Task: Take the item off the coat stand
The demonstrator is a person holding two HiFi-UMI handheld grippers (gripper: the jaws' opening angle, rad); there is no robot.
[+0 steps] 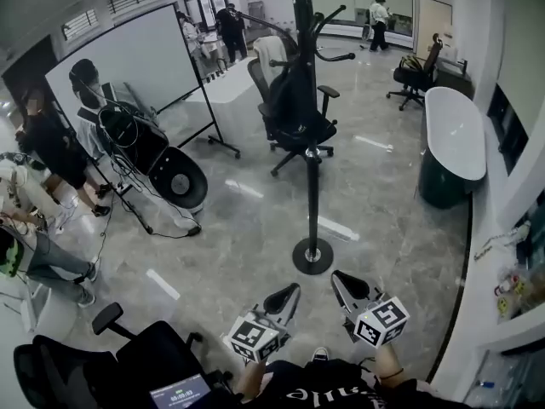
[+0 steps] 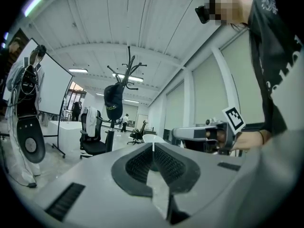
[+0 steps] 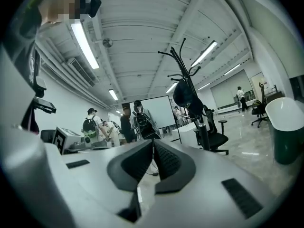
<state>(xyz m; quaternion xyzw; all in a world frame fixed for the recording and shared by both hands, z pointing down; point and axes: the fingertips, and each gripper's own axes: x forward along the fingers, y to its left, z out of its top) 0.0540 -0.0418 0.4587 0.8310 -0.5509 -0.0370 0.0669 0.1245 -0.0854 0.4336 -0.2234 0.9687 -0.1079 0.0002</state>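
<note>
A black coat stand (image 1: 312,186) rises from a round base on the marble floor just ahead of me. A black cap (image 2: 113,103) hangs from one of its upper hooks; in the right gripper view the cap (image 3: 183,94) shows dark against the ceiling. In the head view the cap (image 1: 289,100) blends with the chair behind it. My left gripper (image 1: 290,291) and right gripper (image 1: 339,278) are held low, near my body, well short of the stand. Both are shut with nothing between the jaws, as the left gripper (image 2: 153,148) and the right gripper (image 3: 153,144) show in their own views.
A black office chair (image 1: 294,122) stands right behind the stand. A whiteboard (image 1: 128,58) and a dark robot figure (image 1: 136,143) are at the left, with people (image 1: 51,152) nearby. A white oval tub (image 1: 454,139) sits at the right. Another chair (image 1: 128,360) is at my lower left.
</note>
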